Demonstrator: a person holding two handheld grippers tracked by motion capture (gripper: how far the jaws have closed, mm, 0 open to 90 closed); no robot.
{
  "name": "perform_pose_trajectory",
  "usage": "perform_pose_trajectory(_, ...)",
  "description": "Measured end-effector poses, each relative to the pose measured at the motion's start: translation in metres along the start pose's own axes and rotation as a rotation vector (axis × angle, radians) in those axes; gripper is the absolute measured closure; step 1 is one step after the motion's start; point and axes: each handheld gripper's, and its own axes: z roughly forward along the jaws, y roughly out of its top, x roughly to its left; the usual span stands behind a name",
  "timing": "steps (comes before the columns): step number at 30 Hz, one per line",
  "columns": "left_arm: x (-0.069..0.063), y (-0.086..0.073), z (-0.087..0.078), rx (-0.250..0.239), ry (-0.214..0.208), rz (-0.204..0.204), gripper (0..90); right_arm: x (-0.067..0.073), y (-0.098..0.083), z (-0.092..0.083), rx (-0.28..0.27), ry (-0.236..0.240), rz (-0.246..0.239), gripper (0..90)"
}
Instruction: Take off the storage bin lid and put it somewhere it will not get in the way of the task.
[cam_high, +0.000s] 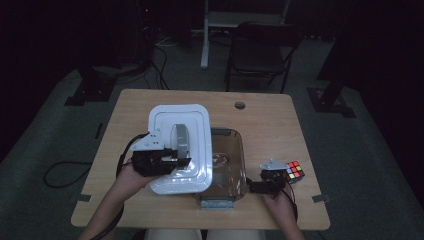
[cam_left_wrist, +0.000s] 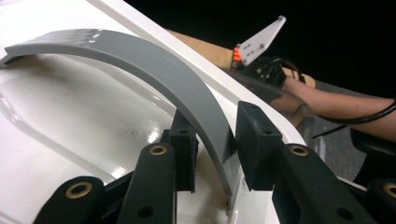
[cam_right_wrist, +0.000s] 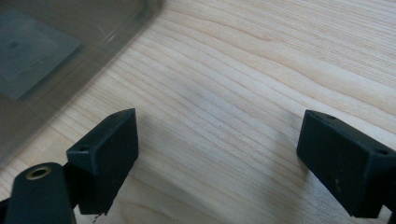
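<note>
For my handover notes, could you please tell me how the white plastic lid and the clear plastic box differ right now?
The white plastic lid is opaque, while the clear plastic box is see-through. The lid has a grey arched handle that the left gripper is shut on; nothing holds the box, and the right gripper stands open beside it. The lid covers just the box's left part. Both are rounded rectangles.

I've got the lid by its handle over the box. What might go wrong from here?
1. The left gripper pinches only the thin grey handle; the wide white lid might swing or slip out.
2. The lid sits offset to the left of the clear box, partly over its rim, so lowering it now could catch the edge instead of seating.
3. The open right gripper rests right beside the box, near the Rubik's cube; a swinging lid might strike it.
</note>
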Motion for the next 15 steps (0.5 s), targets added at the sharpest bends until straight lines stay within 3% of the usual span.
perform_pose_trajectory(15,0.022,-0.041,-0.030,0.008,0.017,-0.050,70.2,0.000,0.000,0.000,0.001,0.000,0.001,12.6)
